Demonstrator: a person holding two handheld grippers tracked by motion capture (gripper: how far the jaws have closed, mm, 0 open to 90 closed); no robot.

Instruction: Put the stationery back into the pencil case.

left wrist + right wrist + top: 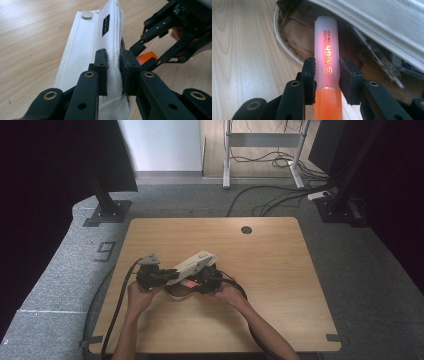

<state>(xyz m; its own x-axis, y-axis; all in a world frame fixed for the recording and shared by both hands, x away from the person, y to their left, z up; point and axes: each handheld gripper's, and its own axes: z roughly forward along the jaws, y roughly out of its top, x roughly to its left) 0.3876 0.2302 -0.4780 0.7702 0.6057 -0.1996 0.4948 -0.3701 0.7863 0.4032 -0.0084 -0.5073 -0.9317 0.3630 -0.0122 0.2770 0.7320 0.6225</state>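
Left gripper: clamped on the flap of the white canvas pencil case, held up so its mouth is kept open.
Right gripper: closed on the orange translucent plastic highlighter, cap aimed into the opening (probably for insertion).
Wooden table: the case is lifted just above it, centre-left.

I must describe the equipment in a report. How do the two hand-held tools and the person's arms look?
Both tools are black. The left tool carries a grey three-cornered plate on top. Its jaws are flat linkage bars with brass-coloured rivets and blocky black pads; the right tool has the same build. A black cable trails from the left one. The forearms are bare, with no sleeves.
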